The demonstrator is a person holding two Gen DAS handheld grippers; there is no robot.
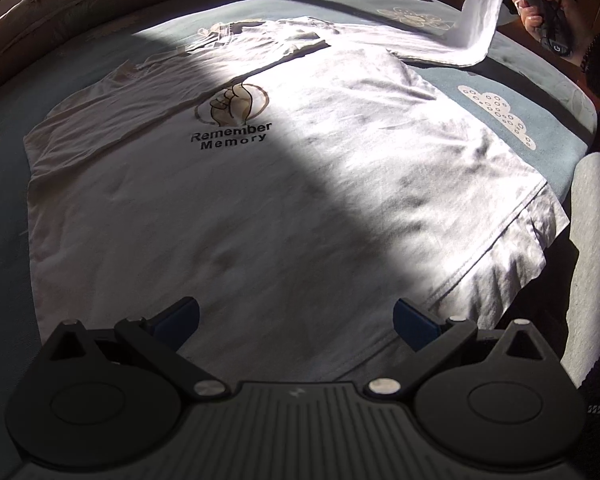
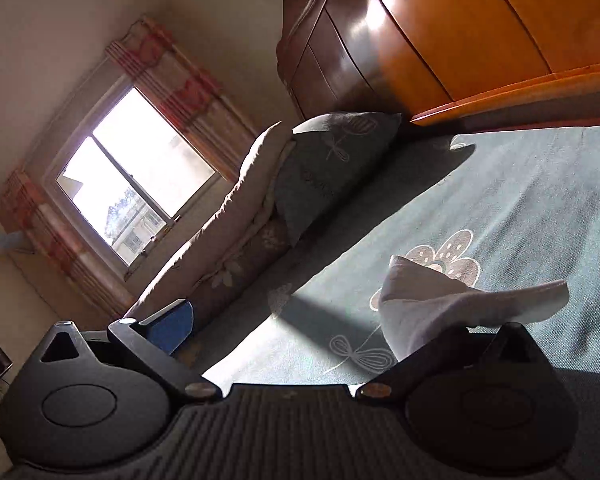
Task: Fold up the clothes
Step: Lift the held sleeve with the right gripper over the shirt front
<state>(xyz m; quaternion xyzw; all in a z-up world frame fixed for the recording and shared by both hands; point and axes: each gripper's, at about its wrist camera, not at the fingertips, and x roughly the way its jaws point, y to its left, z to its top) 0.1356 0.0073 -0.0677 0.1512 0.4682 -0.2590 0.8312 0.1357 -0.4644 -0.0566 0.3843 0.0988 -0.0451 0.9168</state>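
**Sleeve lifted, hem waiting**

Blue-padded jaws of the left gripper [image 1: 296, 322] stand wide apart, hovering low over the bottom hem of a white T-shirt [image 1: 260, 200] and holding nothing. That shirt lies flat and face up on the bed [image 1: 540, 128], on a blue-grey cover printed with clouds and flowers. Its long axis runs straight away from the left gripper: hem nearest, collar at the far end, the printed chest logo [image 1: 232, 120] upright to that camera. One sleeve appears already folded in across the chest.

The other sleeve [image 1: 476, 28] is raised off the bed at the far right, held up by the right gripper [image 2: 296, 322], with the person's hand [image 1: 536, 12] behind it. In the right wrist view the white cloth drapes over one finger while the other finger stands clear of it, so the jaws look parted; whether the cloth is truly pinched cannot be told.

The likely next step is to carry this sleeve inward across the body, toward the logo. The right hand is far nearer to it; the left is placed for the hem.
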